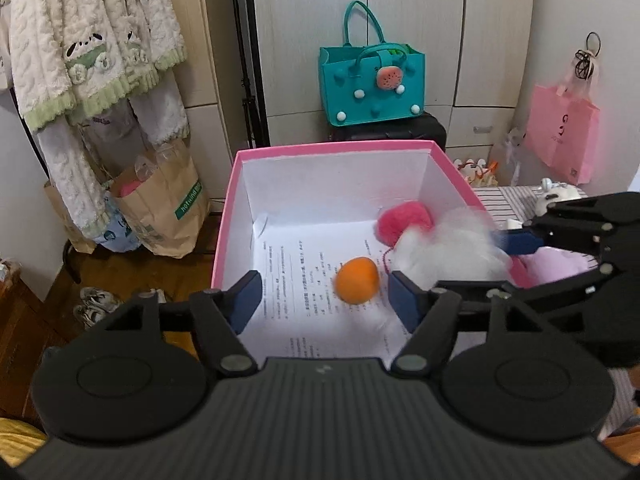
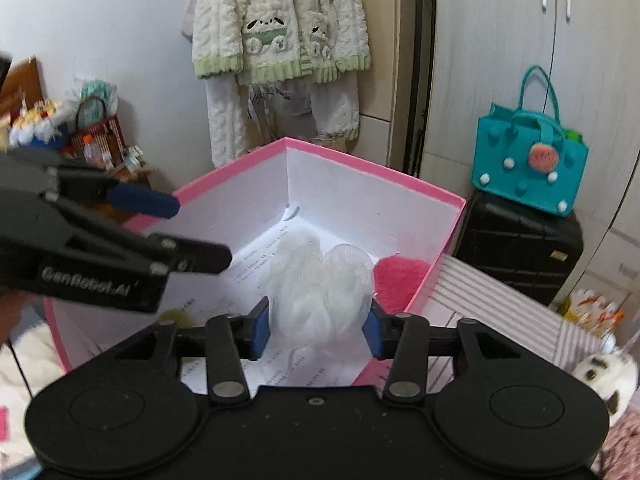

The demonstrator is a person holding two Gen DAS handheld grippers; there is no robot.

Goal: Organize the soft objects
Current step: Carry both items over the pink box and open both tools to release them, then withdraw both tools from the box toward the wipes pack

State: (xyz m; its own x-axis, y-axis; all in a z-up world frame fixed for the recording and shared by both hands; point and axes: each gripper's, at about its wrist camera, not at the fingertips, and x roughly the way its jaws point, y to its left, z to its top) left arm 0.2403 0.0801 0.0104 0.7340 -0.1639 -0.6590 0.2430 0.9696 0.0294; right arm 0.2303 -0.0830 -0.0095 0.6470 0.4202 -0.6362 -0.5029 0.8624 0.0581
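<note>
A pink box (image 1: 228,208) with white inner walls and a printed paper on its floor stands in front of me; it also shows in the right wrist view (image 2: 444,240). An orange ball (image 1: 357,280) is blurred above the box floor between my left gripper's open jaws; my left gripper (image 1: 326,300) touches nothing. A pink plush (image 1: 404,220) lies in the box's right part. My right gripper (image 2: 318,328) has its jaws wide apart around a white fluffy mesh puff (image 2: 320,288), over the box; the puff also shows in the left wrist view (image 1: 444,248).
A teal felt bag (image 1: 372,84) sits on a black suitcase (image 1: 400,132) behind the box. Fluffy robes (image 1: 92,60) hang at left over paper bags (image 1: 160,208). A pink bag (image 1: 560,136) hangs at right. A striped cloth (image 2: 500,312) and a white plush (image 2: 604,376) lie right of the box.
</note>
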